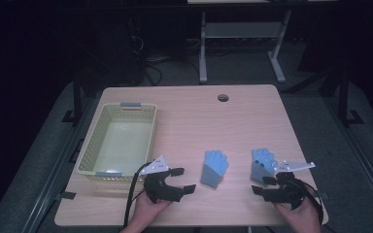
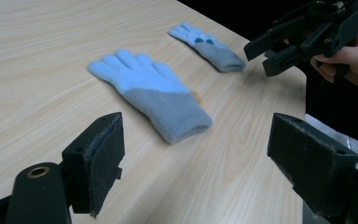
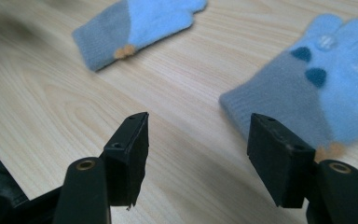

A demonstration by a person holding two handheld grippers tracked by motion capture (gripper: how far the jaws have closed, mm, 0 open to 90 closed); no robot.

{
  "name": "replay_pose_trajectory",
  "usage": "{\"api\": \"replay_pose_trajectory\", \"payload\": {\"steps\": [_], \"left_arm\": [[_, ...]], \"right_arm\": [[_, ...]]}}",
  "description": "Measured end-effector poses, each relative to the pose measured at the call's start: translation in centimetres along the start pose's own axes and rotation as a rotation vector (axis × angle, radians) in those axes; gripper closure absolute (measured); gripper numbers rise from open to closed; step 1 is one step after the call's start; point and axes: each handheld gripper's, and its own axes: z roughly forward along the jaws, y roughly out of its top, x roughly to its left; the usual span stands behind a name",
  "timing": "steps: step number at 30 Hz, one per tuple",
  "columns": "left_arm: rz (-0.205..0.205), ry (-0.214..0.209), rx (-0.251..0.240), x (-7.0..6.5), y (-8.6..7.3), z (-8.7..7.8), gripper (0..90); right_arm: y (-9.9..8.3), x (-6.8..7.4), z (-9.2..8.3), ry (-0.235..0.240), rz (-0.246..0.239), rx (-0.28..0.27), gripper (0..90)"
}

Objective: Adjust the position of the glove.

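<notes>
Nearest you, both claws stand spread and empty: the left claw (image 1: pixel 183 179) faces the plain blue knit glove (image 1: pixel 214 167) at mid-counter, the right claw (image 1: pixel 263 185) hovers just short of the dotted glove (image 1: pixel 263 164). Both gloves look light, soft and floppy, so pinch each by its grey cuff. Beyond, the yellow basket (image 1: pixel 91 151) waits left.

high: above, forward-down | gripper views: low, close — share gloves (image 1: pixel 215 167)

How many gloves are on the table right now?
2. One glove lies mid-table between the two grippers; the other glove lies to its right, just ahead of the right gripper. None seems hidden.
</notes>
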Motion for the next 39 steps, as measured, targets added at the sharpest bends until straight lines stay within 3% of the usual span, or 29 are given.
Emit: {"api": "replay_pose_trajectory", "payload": {"steps": [6,13,20,23,30,39], "left_arm": [[-0.006,0.007,-0.019,-0.2,0.0,-0.2,18.8],[0.006,0.013,-0.023,-0.4,-0.1,-0.4,18.9],[0.007,0.019,-0.032,-0.4,0.1,-0.8,18.9],[0.002,0.023,-0.036,-0.3,0.1,-0.8,18.9],[-0.002,0.026,-0.036,0.0,0.0,-0.7,18.9],[-0.001,0.025,-0.036,-0.3,-0.1,-0.6,18.9]], "right_arm": [[-0.2,-0.2,-0.2,-0.013,-0.002,-0.001,38.4],[0.1,-0.8,-0.7,-0.005,0.029,-0.015,36.9],[1.5,-0.5,-0.4,-0.006,-0.014,-0.010,36.0],[2.4,-0.6,-0.4,-0.029,-0.027,-0.005,35.7],[4.2,-2.2,-0.5,-0.046,0.006,0.011,36.0],[6.0,-3.6,0.7,-0.095,0.018,0.090,37.1]]}}
